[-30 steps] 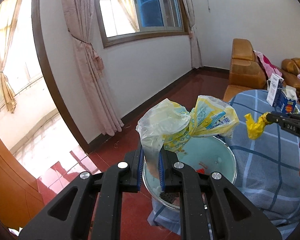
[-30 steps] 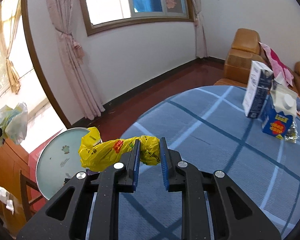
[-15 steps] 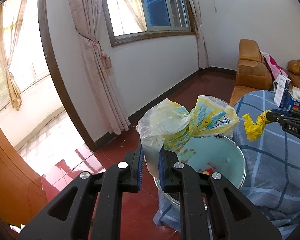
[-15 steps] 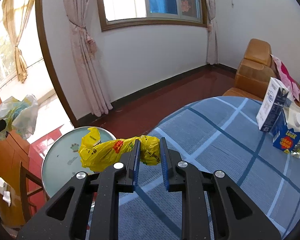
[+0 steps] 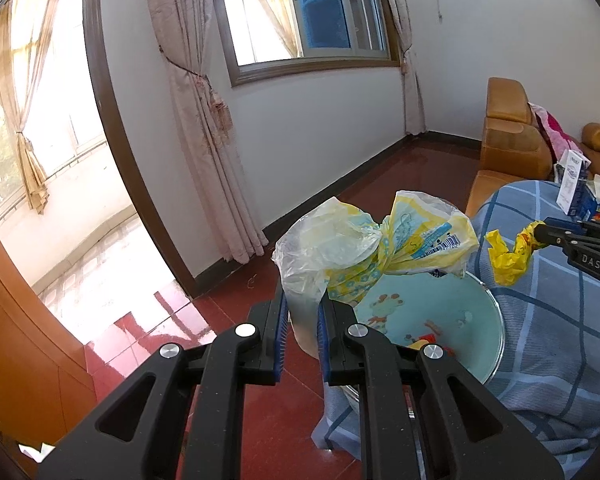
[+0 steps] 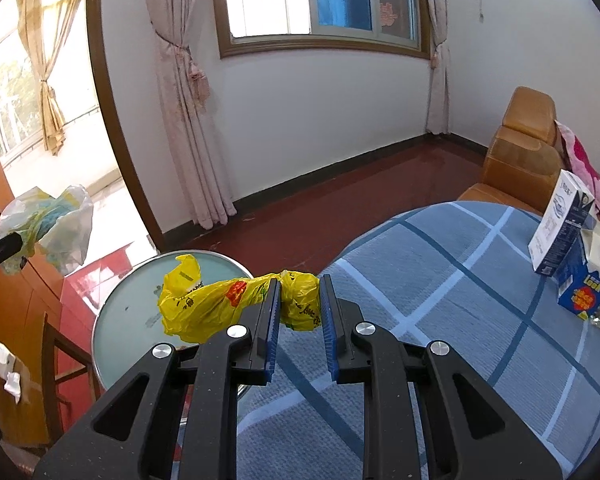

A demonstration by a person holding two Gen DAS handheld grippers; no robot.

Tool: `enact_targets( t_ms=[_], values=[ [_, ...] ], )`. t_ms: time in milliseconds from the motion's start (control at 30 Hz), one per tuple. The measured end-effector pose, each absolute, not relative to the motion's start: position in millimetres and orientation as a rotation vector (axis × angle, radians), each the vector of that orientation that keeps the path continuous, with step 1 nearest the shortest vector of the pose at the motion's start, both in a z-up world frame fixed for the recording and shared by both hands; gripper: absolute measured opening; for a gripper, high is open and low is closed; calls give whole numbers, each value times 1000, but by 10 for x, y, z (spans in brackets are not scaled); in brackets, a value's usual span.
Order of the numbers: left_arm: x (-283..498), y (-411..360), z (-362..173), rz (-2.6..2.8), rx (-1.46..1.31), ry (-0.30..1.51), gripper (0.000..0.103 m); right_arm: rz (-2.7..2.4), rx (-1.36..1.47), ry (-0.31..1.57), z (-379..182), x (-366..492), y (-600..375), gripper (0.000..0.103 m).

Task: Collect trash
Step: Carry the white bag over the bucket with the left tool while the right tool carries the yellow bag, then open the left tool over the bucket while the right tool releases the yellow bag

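**Inspector:** Red-brown floor [image 5: 228,364], white walls, curtained window [image 6: 320,0]; a desk [image 6: 460,300] under blue checked cloth. Report the trash first.

**Assistant:** Left tool [image 5: 302,316]: blue pads nearly together, clamped on the clear tail of a crumpled clear-and-yellow printed plastic bag [image 5: 372,240]. The bag bulges up and ahead of the tips, off any surface. Right tool [image 6: 300,300]: pads a little wider apart, pressed on a twisted yellow plastic bag [image 6: 220,304], whose bulk sticks out to the left of the tips.

**Inspector:** What lies below them?

**Assistant:** A round bin [image 5: 440,320] with a metal rim and pale green liner, beside the desk edge. From the left tool it lies just ahead and below, to the right; some small scraps show inside. From the right tool it lies ahead to the left, below the yellow bag.

**Inspector:** Further out?

**Assistant:** Two cartons, one white-and-blue [image 6: 560,228] and one blue with a white cap [image 6: 588,280], touching, far right on the desk. Tan leather armchairs [image 6: 520,152] stand beyond. Each tool appears at the edge of the other's view, apart.
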State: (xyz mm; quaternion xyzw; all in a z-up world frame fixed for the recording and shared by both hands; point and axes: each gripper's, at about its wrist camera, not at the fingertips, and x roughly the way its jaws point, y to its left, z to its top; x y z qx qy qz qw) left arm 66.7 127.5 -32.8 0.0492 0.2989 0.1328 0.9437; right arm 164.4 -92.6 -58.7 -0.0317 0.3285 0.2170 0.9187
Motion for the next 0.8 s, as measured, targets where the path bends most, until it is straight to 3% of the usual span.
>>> enact_targets(
  t_ms=[800],
  values=[
    [652, 1338, -327, 271, 90, 611, 13, 470, -101, 672, -606, 1619, -783, 20]
  ],
)
